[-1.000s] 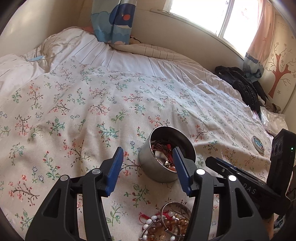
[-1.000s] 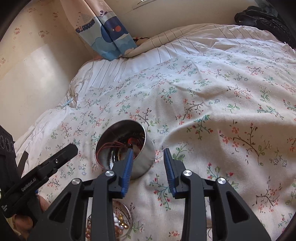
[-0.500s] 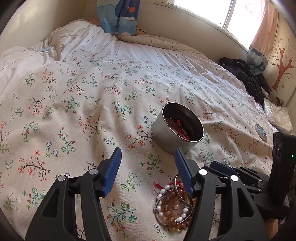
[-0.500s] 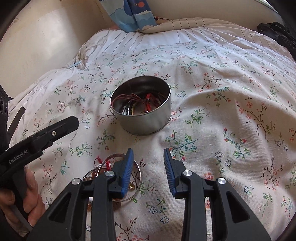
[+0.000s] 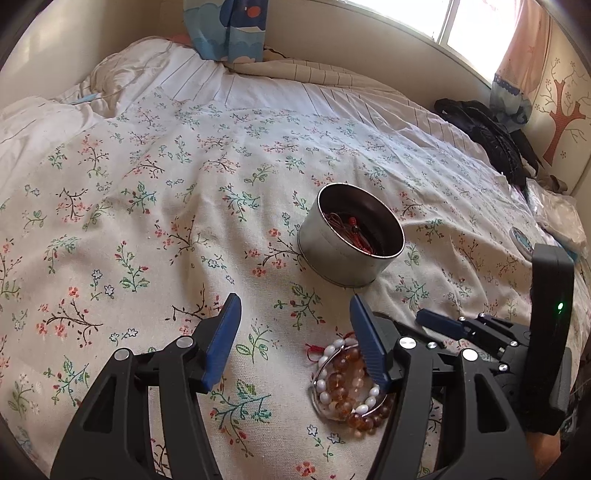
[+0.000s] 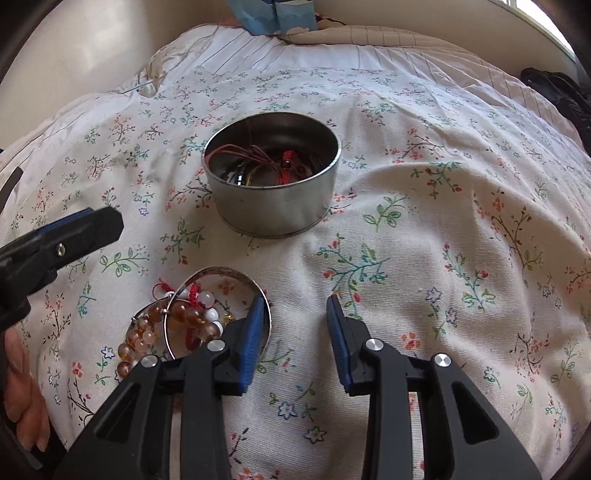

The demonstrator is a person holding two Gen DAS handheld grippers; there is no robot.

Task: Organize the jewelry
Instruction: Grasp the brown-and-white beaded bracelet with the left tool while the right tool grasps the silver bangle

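A heap of bracelets (image 5: 349, 384) is lying on the floral bedspread (image 5: 155, 206), just in front of a round metal tin (image 5: 347, 240). The heap is mixing amber-brown glassy beads with milky white oval beads, a thin silver bangle (image 6: 218, 314) ringing part of it, and bits of red cord with a small tassel poking out at the near edge. The beads are catching the daylight and glowing orange where they are translucent.

The tin is sitting upright and uncovered on the cloth, its dull silver wall reflecting the print. Inside it, red and brownish cords are tangling with a dark beaded band and a red knotted charm.

The left gripper (image 5: 295, 332) is hovering low over the bedspread with its blue-padded jaws spread wide and empty; its right-hand finger is crossing in front of the heap, though whether it touches the beads I cannot tell. The right gripper (image 6: 295, 325) is pointing down beside the heap, its jaws parted with only cloth between them, the left-hand finger overlapping the bangle's rim.

A person's hand (image 6: 22, 387) is showing at the left edge of the right wrist view. Farther off, a striped sheet (image 5: 258, 88), a blue patterned curtain (image 5: 229, 29) and dark clothing (image 5: 491, 136) are lying near the wall.
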